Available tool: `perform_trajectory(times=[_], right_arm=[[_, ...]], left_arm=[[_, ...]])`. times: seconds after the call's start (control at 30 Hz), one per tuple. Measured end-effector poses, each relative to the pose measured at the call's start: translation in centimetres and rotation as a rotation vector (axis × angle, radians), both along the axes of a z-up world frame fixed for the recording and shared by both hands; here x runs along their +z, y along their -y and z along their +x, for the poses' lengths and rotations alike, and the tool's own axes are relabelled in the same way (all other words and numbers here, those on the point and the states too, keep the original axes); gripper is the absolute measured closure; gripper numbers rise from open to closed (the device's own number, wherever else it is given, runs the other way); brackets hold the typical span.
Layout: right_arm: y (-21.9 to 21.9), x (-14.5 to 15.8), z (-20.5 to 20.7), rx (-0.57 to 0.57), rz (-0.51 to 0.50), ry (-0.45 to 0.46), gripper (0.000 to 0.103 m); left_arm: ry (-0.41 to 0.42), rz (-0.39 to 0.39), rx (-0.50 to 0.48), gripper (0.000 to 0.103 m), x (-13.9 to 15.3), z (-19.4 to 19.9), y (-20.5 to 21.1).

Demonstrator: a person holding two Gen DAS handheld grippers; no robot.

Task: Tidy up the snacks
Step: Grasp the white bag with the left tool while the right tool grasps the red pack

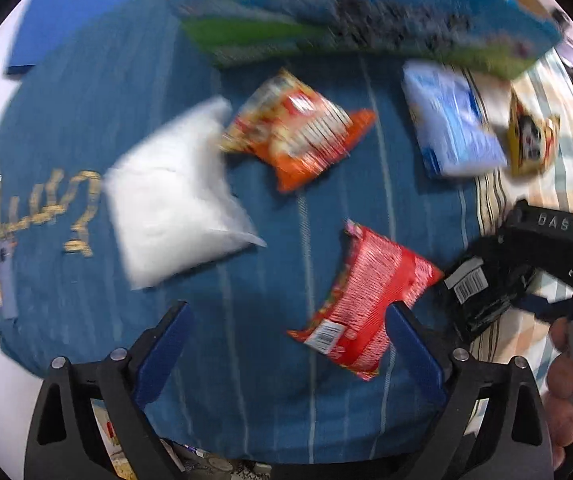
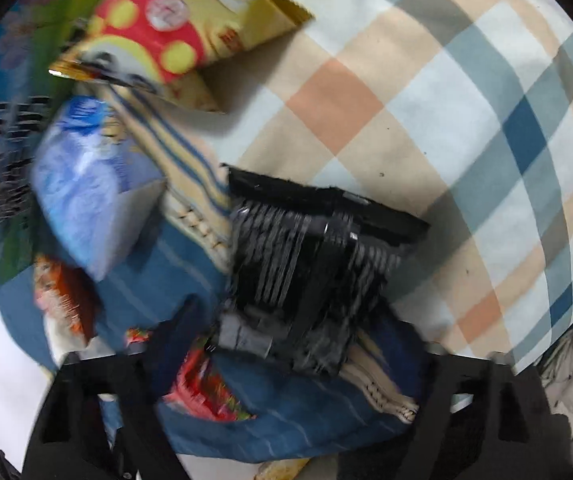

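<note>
Right wrist: my right hand-held gripper (image 2: 286, 344), half open, straddles the black pack (image 2: 306, 268) ungripped; I'd close next. Left hand-held gripper (image 1: 286, 344) wide, empty.

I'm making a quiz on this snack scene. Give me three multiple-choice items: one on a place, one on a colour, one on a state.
1. Where does the white packet lie?
A. on the blue cloth
B. on the checked sheet
C. in a box

2. What colour is the packet nearest the right hand-held gripper?
A. green
B. black
C. pink

3. How does the left hand-held gripper stand?
A. shut on the white packet
B. open, holding nothing
C. shut on the red packet

Answers:
1. A: blue cloth surrounds the white packet on every side.
2. B: the black packet lies just ahead of its fingers.
3. B: its blue pads stand wide apart, with the red packet only beside one pad.
</note>
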State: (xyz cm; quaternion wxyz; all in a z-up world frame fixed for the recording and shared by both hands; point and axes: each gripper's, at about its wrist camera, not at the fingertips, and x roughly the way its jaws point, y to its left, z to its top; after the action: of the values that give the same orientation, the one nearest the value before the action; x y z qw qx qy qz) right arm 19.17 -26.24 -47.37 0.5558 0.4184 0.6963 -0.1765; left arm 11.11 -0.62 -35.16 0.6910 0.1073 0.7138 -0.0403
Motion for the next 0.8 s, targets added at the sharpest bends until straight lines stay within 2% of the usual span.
perform_trajectory(times=[0.03, 0.07, 0.1, 0.27, 0.3, 0.33, 0.4, 0.47, 0.53, 0.6, 0.63, 0.7, 0.8], right_arm=[[-0.2, -0.1, 0.2, 0.019, -0.015, -0.004, 0.029], [-0.5, 0.0, 0.4, 0.052, -0.033, -0.010, 0.037], [-0.9, 0.1, 0.7, 0.121, -0.055, -0.015, 0.040], [-2.0, 0.3, 0.7, 0.413, -0.136, -0.055, 0.041], [-2.0, 0.4, 0.5, 0.485, -0.187, -0.070, 0.041], [-2.1, 0.4, 0.4, 0.523, -0.223, -0.069, 0.041], [-2.3, 0.6, 0.1, 0.630, -0.328, -0.082, 0.041], [-2.5, 0.5, 0.1, 0.685, -0.390, -0.085, 0.040], [-2.6, 0.5, 0.1, 0.694, -0.412, -0.085, 0.038], [-2.7, 1.4, 0.1, 0.655, -0.410, -0.064, 0.028], [-3.3, 2.2, 0.1, 0.625, -0.402, -0.028, 0.025], [-5.0, 4.8, 0.3, 0.575, -0.398, 0.029, 0.017], [-7.2, 8.2, 1.0, 0.501, -0.331, 0.121, 0.016]], left_arm=[[-0.023, -0.013, -0.022, 0.005, -0.8, -0.1, 0.3], [-0.042, -0.031, -0.041, 0.005, -1.3, -0.2, 0.6], [-0.065, -0.042, -0.057, 0.005, -1.9, -0.3, 0.8], [-0.122, -0.071, -0.116, 0.005, -4.5, -0.6, 2.1], [-0.131, -0.090, -0.118, 0.009, -4.9, -0.6, 2.4], [-0.130, -0.093, -0.115, 0.023, -5.1, -0.6, 2.5], [-0.150, -0.136, -0.079, 0.033, -5.8, -0.7, 2.7], [-0.153, -0.121, -0.041, 0.033, -6.2, -1.0, 2.9], [-0.156, -0.137, 0.001, 0.033, -5.7, -1.4, 2.6], [-0.173, -0.221, 0.086, 0.031, -4.7, -2.0, 1.2], [-0.185, -0.271, 0.140, 0.031, -4.1, -2.3, 0.2], [-0.197, -0.320, 0.188, 0.031, -2.9, -2.7, -1.2], [-0.157, -0.350, 0.266, 0.031, 0.3, -3.3, -4.9]])
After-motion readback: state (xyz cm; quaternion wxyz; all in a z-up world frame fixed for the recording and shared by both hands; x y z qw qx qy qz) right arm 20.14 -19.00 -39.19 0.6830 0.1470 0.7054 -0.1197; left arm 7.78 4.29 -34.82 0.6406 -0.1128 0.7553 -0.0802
